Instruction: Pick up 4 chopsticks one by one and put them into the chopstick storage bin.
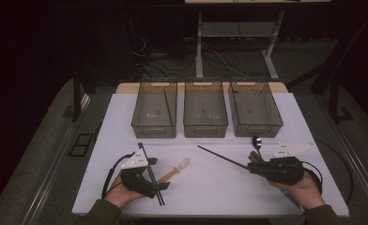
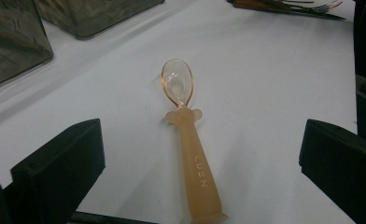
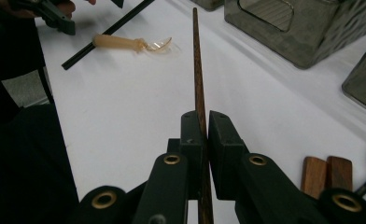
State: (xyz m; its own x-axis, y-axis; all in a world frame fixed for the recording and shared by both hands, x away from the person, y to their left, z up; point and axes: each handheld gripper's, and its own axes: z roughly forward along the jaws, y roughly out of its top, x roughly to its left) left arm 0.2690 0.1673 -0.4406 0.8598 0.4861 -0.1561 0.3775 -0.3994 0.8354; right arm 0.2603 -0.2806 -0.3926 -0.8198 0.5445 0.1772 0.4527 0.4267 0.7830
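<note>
While right fingers clamp a wooden chopstick, left fingers apart, straddling orange spoon.

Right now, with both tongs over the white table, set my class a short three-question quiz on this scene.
1. True or false: the right tongs are shut on a brown chopstick.
2. How many bins stand in a row at the back of the table?
3. What lies between the open left tongs? A) fork B) translucent spoon C) knife

Key: 1 true; 2 three; 3 B
</note>
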